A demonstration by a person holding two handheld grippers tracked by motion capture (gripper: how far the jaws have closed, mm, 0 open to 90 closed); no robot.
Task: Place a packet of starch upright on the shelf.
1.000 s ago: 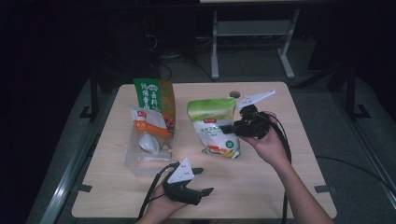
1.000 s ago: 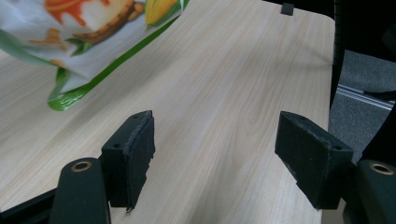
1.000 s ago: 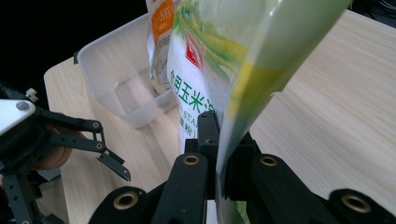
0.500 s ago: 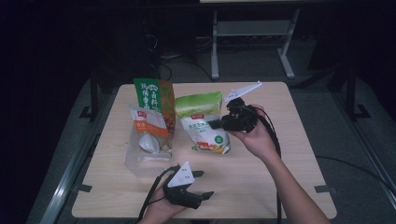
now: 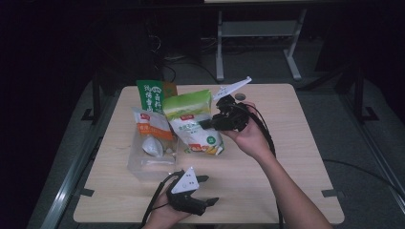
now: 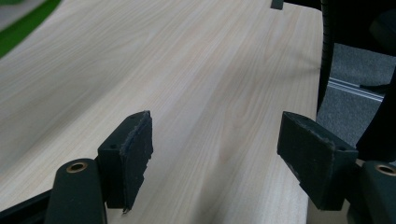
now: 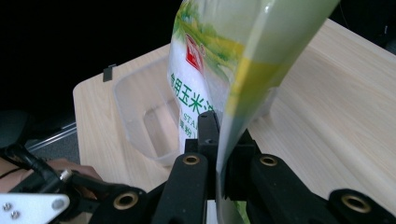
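While your right gripper (image 5: pixel 206 123) pinched the green starch bag (image 5: pixel 193 121) by its side seam, the bag hung just above the clear plastic bin (image 5: pixel 138 164) near the desk's (image 5: pixel 286 157) left edge. It looked soft, heavy and slippery, so a seam grip suited it. Your left gripper (image 5: pixel 208 190) rested open at the desk's near edge.

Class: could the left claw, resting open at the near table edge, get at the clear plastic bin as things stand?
Probably yes: the left claw is open and empty, with bare table between it and the clear bin.
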